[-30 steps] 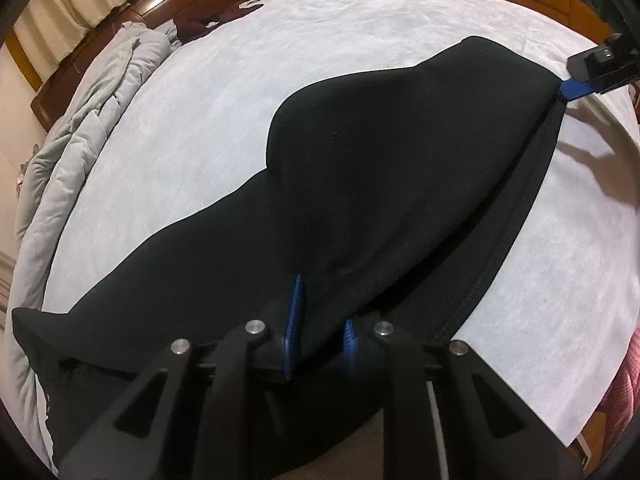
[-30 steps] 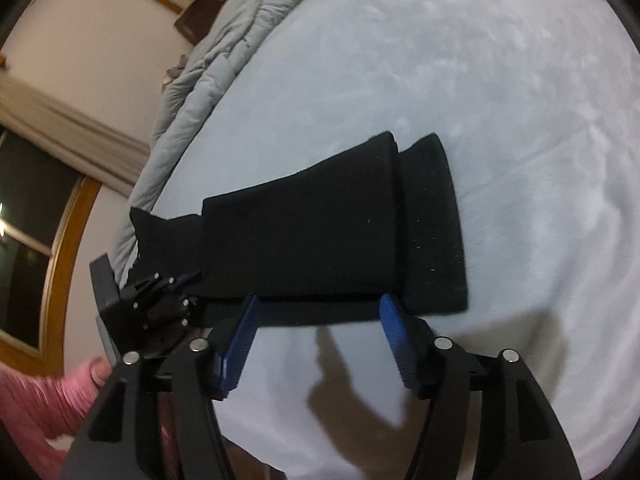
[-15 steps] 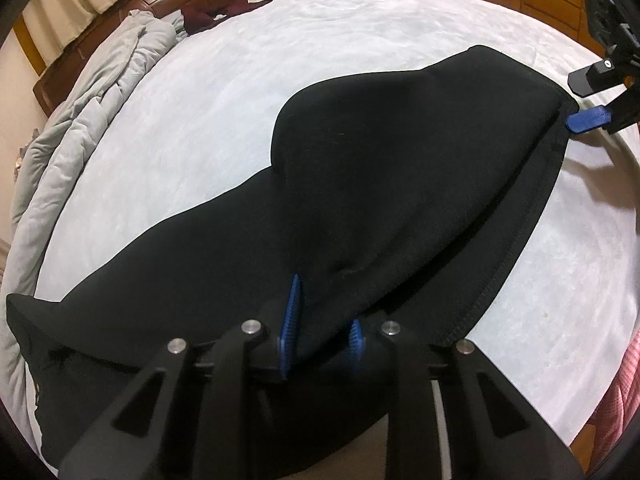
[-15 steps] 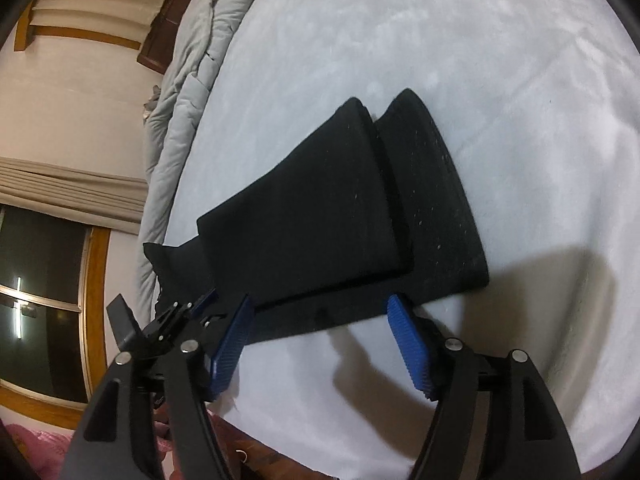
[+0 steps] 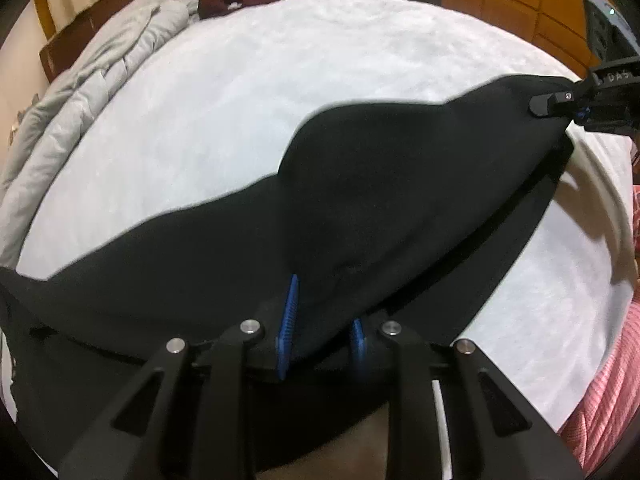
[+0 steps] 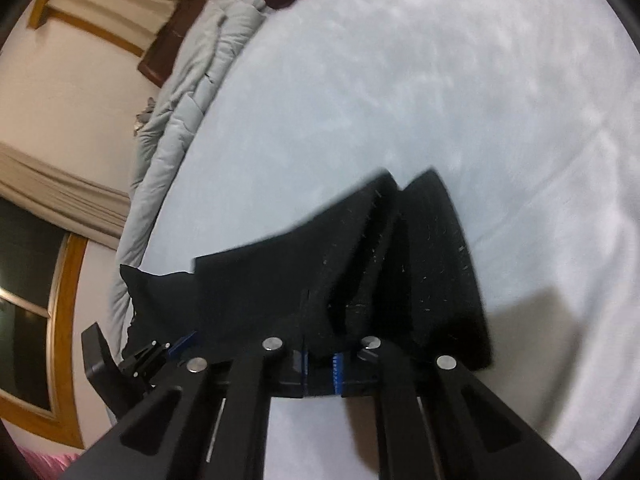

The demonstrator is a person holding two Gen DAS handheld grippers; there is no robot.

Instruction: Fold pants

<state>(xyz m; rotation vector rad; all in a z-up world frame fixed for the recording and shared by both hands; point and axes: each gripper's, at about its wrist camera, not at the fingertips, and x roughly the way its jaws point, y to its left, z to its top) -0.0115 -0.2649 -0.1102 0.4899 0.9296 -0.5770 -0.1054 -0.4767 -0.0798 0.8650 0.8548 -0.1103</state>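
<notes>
**Black pants stretched along the bed's near edge**

Black pants (image 5: 360, 208) lie on the pale bed sheet (image 5: 320, 60), long axis running sideways between both claws, hems at the right end. Left claw (image 5: 322, 344) pinches a fold of fabric narrowly. Right claw (image 6: 320, 364) has just snapped closed on the hem end, cloth bunched between its pads. Loads of bare sheet beyond; rumpled grey duvet (image 6: 192, 92) on the far left.

A pale blue fleece-covered bed (image 5: 304, 92) fills the view. A rumpled grey quilt (image 5: 80, 92) lies at ten o'clock, a dark wooden headboard (image 5: 132, 4) at eleven.
</notes>
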